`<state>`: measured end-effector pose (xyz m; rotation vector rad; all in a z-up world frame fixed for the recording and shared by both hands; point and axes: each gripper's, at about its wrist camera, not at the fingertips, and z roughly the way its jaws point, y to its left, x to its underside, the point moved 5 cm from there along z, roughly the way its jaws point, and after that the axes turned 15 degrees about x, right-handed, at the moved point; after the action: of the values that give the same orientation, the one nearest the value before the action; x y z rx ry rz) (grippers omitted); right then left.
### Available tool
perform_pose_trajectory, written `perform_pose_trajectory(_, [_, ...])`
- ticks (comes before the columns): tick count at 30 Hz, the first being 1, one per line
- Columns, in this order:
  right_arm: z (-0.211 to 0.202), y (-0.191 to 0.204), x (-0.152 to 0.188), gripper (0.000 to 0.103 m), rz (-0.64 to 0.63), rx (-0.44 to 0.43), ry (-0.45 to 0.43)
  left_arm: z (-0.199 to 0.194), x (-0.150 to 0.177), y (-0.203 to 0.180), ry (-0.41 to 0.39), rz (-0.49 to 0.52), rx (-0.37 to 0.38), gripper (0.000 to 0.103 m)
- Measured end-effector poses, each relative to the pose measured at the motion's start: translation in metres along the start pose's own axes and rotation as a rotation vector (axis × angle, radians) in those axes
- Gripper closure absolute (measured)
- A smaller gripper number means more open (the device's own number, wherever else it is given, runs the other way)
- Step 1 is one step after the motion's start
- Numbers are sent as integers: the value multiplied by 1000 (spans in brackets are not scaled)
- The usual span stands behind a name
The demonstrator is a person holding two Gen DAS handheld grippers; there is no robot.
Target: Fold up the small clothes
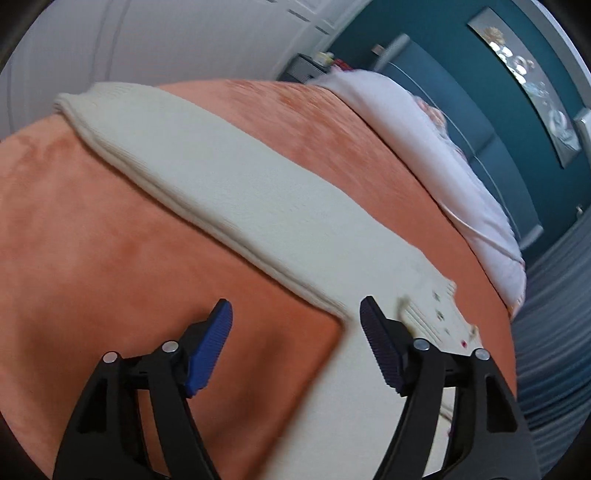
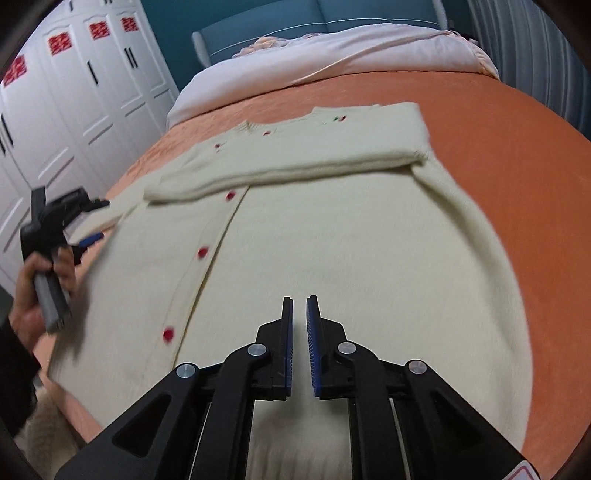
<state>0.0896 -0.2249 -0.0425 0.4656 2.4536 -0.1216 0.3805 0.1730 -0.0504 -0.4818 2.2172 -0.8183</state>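
right wrist view: cream knitted cardigan (image 2: 314,258) spread front-up on the orange bedspread (image 2: 524,122), hem nearest the lens, neckline (image 2: 255,127) toward the white pillows (image 2: 332,48) and teal headboard (image 2: 266,22). long axis thus along the bed, foot to head, marked by the button band with red buttons (image 2: 202,252) slightly left of centre. one sleeve (image 2: 295,162) already laid crosswise over the chest, cuff toward the left: probably to bring the garment in to a narrow rectangle before the lengthwise fold. right gripper (image 2: 300,306) poised above the lower body panel, jaws nearly pressed together with only a thin gap, nothing pinched. left gripper (image 2: 94,221) at the cardigan's left edge, held in a hand (image 2: 33,291) with a dark sleeve, jaws parted around the edge fabric; contact not clear through the blur.

left wrist view: left gripper (image 1: 295,321) spread wide, blue pads (image 1: 210,354) bare, nothing between them. other sleeve (image 1: 221,177) stretched straight out over the bedspread (image 1: 92,240), away from the body, cuff far from the lens; sleeve axis roughly across the bed. jaws positioned near the sleeve's root, likely in readiness to pick it up and fold it inward to match the first. white wardrobe (image 2: 74,96) beyond the bed on the left.
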Motion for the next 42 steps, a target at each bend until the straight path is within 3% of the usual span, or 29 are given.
perform_pose_trajectory(4, [-21,22,33,89,-23,-31,28,-21,-62,78,-95,-148,-141,27])
perform_pose_trajectory(6, [-27,30,39,80,-26,-37,33,-25,-85,105,-142,-209,-135,28])
perform_pose_trajectory(8, [-30,39,43,67,-38,-32,41,-25,-102,117,-159,-235,-148,37])
perform_pose_trajectory(9, [-31,42,45,65,-42,-24,41,-22,-108,118,-156,-236,-149,40])
perform_pose_trajectory(10, [-31,44,45,63,-44,-19,43,-18,-112,118,-147,-230,-149,53])
perform_pose_trajectory(11, [-31,45,44,62,-43,-16,48,-12,-115,117,-123,-226,-148,82])
perform_pose_trajectory(12, [-32,45,44,62,-39,-11,54,-5,-117,115,-86,-227,-136,94])
perform_pose_trajectory(15, [-32,41,43,62,-11,-19,70,-14,-129,87,-127,-150,-112,94])
perform_pose_trajectory(18, [-36,36,43,62,14,-29,72,-21,-138,8,-154,47,-23,95])
perform_pose_trajectory(20, [-38,34,43,62,22,-34,64,-26,-126,-61,-144,176,86,95])
perform_pose_trajectory(23, [-41,28,45,61,38,-42,58,-20,-77,-167,-61,349,262,95])
perform_pose_trajectory(27, [-47,13,43,61,85,-46,45,17,33,-252,153,488,377,93])
perform_pose_trajectory(30, [-52,-4,38,58,101,-33,25,57,121,-251,355,467,355,85])
perform_pose_trajectory(31, [-53,-10,36,58,105,-26,19,64,145,-241,407,448,321,76])
perform_pose_trajectory(33, [-54,-23,31,55,116,-23,10,69,171,-221,434,405,268,69])
perform_pose_trajectory(36, [-51,-38,15,53,102,0,-22,60,164,-191,386,291,260,60])
perform_pose_trajectory(39, [-39,-38,-14,51,53,5,-47,53,126,-164,278,204,203,52])
perform_pose_trajectory(42, [-18,-34,-51,50,93,-40,-53,51,93,-139,210,123,145,43])
